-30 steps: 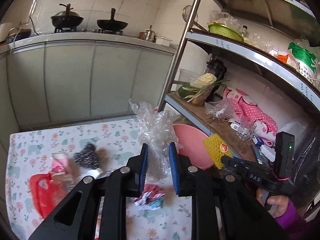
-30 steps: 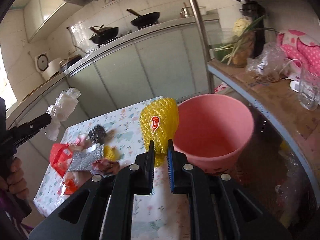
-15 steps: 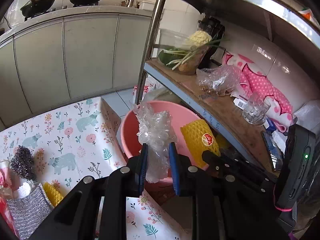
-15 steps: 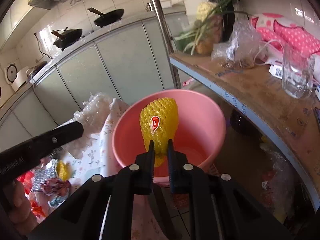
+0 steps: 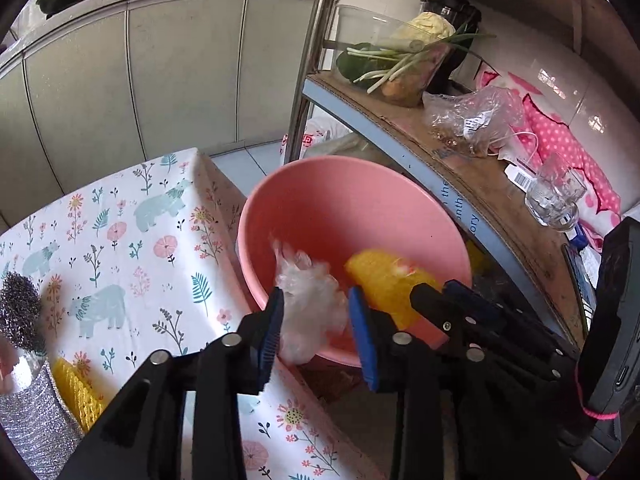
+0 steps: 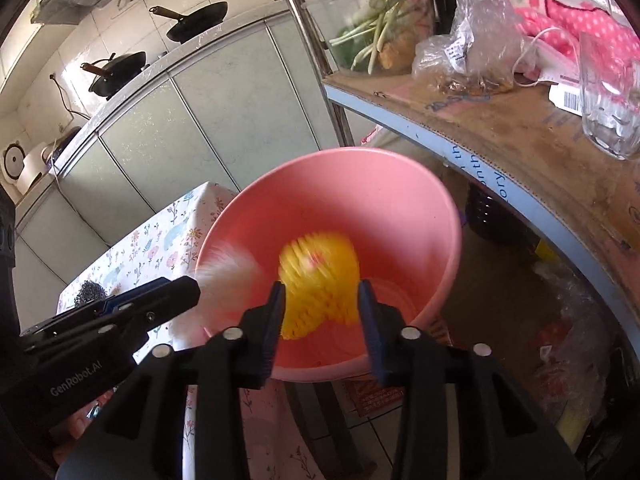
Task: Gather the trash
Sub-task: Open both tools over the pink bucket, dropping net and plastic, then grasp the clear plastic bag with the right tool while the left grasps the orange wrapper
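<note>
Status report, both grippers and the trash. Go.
Left gripper open, clear plastic wrap blurred over the pink bucket. Right gripper open, yellow foam net blurred over the same bucket. Nothing blocking the bucket mouth.

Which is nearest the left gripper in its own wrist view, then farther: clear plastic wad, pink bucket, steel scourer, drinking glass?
From the left gripper:
1. Clear plastic wad, between the open fingers.
2. Pink bucket, just ahead.
3. Steel scourer, far left; drinking glass, right shelf: too close to call.

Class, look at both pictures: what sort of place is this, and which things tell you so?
Most likely a home kitchen: a frying pan and a wok sit on the counter above pale cabinets, and spring onions lie on a metal shelf.
</note>
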`<state>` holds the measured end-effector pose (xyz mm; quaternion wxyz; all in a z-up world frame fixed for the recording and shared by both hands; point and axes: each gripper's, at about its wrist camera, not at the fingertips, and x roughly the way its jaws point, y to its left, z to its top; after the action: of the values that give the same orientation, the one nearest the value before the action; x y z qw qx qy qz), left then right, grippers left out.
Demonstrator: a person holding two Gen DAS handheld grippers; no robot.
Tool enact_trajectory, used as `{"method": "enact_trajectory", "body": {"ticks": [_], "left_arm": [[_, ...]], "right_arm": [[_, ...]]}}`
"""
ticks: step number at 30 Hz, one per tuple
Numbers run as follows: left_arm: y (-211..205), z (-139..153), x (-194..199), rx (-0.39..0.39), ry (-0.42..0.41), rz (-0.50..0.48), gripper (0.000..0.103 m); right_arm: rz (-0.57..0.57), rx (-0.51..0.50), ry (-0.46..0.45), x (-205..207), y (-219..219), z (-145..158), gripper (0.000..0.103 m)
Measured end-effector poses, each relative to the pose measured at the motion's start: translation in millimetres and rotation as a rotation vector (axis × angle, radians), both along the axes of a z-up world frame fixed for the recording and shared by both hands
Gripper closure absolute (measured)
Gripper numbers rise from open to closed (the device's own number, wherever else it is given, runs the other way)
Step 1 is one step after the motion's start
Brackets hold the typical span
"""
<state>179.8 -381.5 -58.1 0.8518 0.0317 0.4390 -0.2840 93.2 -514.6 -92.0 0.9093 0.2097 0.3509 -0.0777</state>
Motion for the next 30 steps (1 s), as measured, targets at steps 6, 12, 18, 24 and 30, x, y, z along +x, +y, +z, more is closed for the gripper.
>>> {"method": "enact_trajectory", "body": {"ticks": [6, 12, 18, 24, 30], "left_arm": [[5, 11, -2, -0.040, 0.008, 0.004, 0.064], [13, 44, -21, -0.081, -0.070, -0.008, 0.052], [39, 81, -47, -0.139, -0.154, -0.019, 0.050], [83, 108, -76, -0.160, -0.217, -0.048, 0.049], [164, 126, -101, -0.141, -0.295, -0.002, 0.045]], "right_arm": [[-0.004, -0.028, 0.000, -2, 3, 5, 0.064], [0.023, -0.075, -0.064, -18, 18, 28, 0.064], [0.076, -0.104, -0.158, -43, 44, 58, 0.064], [0.170, -0.129, -0.191, -61, 81, 79, 0.064], [0.312, -0.120, -0.206, -77, 121, 86, 0.064]]}}
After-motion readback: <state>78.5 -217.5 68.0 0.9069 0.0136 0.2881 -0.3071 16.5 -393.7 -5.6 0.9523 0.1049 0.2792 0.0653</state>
